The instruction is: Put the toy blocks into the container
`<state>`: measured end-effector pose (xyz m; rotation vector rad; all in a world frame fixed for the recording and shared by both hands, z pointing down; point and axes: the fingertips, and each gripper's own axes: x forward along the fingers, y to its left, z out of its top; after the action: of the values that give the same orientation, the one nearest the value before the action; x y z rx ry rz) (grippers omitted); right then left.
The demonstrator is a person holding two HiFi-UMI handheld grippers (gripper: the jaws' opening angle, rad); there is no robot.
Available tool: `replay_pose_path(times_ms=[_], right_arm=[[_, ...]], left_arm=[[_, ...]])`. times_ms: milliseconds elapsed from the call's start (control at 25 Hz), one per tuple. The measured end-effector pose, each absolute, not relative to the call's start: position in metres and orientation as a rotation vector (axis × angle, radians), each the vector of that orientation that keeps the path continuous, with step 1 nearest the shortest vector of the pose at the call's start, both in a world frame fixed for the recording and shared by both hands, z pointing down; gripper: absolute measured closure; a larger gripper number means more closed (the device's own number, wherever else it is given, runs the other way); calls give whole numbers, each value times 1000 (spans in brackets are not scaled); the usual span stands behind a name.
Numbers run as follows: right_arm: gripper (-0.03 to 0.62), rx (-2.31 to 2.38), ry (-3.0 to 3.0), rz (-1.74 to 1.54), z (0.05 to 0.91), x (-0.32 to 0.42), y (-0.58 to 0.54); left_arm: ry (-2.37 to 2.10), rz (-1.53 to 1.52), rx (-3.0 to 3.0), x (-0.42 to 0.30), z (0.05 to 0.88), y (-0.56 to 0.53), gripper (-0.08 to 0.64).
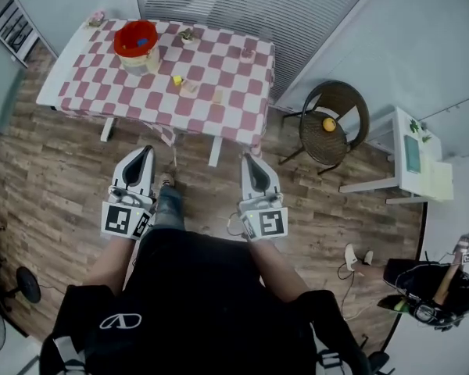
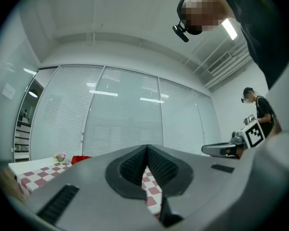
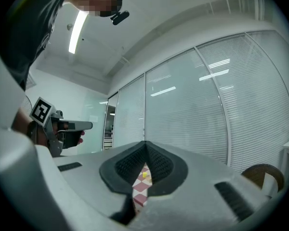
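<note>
On the checked table point(image 1: 86, 69), the small pieces point(image 1: 190, 87) beside the yellow block point(image 1: 177, 80) are too small to identify. In the left gripper view, the left gripper point(image 2: 147, 150) covers most of the table, leaving only a sliver of the red container point(image 2: 81, 159). The right gripper point(image 3: 145, 146) half hides the chair point(image 3: 265, 173). A shelf point(image 1: 4, 10) and another person point(image 1: 434, 291) are cut off at the head view's edges.

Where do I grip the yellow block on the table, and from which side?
Probably from above, jaws on the yellow block's near and far faces: it sits low on the tablecloth, and a pale block lies close on its right.
</note>
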<state>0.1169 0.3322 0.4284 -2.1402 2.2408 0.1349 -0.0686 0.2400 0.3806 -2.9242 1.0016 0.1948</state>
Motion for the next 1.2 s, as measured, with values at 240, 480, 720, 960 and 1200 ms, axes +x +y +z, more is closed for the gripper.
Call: replay_pose_path(times_ms=[240,480,720,960,1200], right_arm=[[589,-2209,2231,110,437,138,266],[589,-2290,2196,96,436,147,186],[589,-2388,2150,79,436,158,116],[589,-2414,2141,61,440,173,72],[589,-2348,2193,17,450,185,50]], left_arm=[[949,237,-2933,-44,381,166,554],[852,268,-2968,-23,375,73,554],[687,174,-3045,-5,398,2,554],[670,186,-3084,18,402,-39,554],[765,279,-3041,31,385,-58,554]])
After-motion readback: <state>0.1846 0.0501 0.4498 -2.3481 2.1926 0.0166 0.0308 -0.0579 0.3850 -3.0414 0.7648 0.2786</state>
